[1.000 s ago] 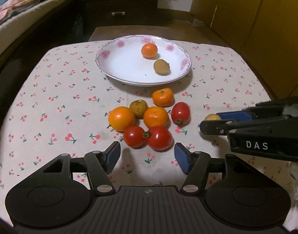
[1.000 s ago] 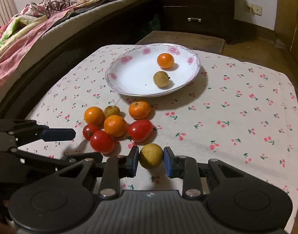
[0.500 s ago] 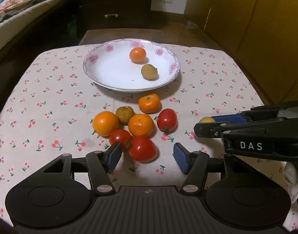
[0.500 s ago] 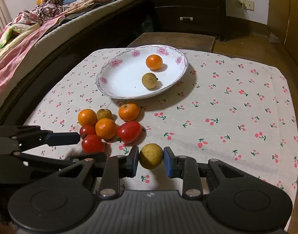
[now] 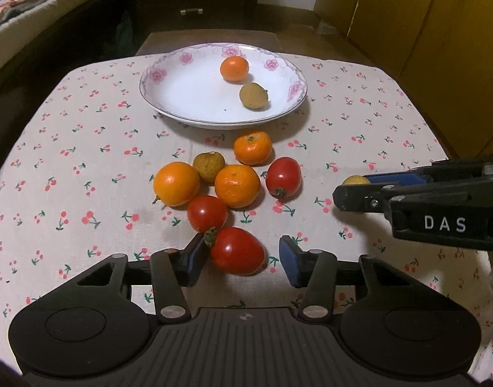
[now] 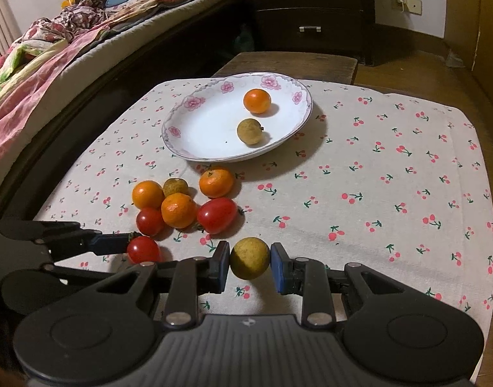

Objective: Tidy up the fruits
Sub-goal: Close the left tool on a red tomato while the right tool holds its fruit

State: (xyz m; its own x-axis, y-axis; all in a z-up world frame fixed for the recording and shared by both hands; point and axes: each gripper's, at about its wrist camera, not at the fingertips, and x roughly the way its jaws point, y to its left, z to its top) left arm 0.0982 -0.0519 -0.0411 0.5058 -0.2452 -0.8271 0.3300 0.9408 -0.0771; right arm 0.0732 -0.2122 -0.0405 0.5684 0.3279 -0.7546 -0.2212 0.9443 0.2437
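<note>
two grippers work over a cloth (image 5: 69, 148) printed with small cherries. from the left wrist view the right gripper (image 5: 352, 190) comes in side-on, and its fingers hide all but a sliver of the yellow-green fruit (image 6: 249, 258) it clamps; the right wrist view shows that fruit whole, round and dull-skinned, pressed between both blue pads. the left gripper (image 5: 244, 258) has its jaws closing around the near tomato (image 5: 238, 254): the left pad sits at the stem side, the right pad still stands apart from the skin, so nothing is gripped yet. in the right wrist view the left gripper's dark finger covers part of that tomato, and its far pad cannot be made out.

the tomatoes are glossy and smooth, one (image 5: 283, 177) egg-shaped; the oranges (image 5: 236, 185) are matte and dimpled; a brownish fruit (image 5: 209, 166) sits half behind them. the loose pile lies bunched and touching, between the grippers and the plate (image 5: 169, 96). the plate is white, shallow, pink flowers on its rim, holding an orange (image 5: 234, 68) and a brown fruit (image 5: 253, 95) toward its right side, apart from each other; its left half is bare.

the cloth's right side is open up to its edge. a bed (image 6: 53, 51) runs along the left, a dark dresser (image 6: 310, 13) beyond the far edge.
</note>
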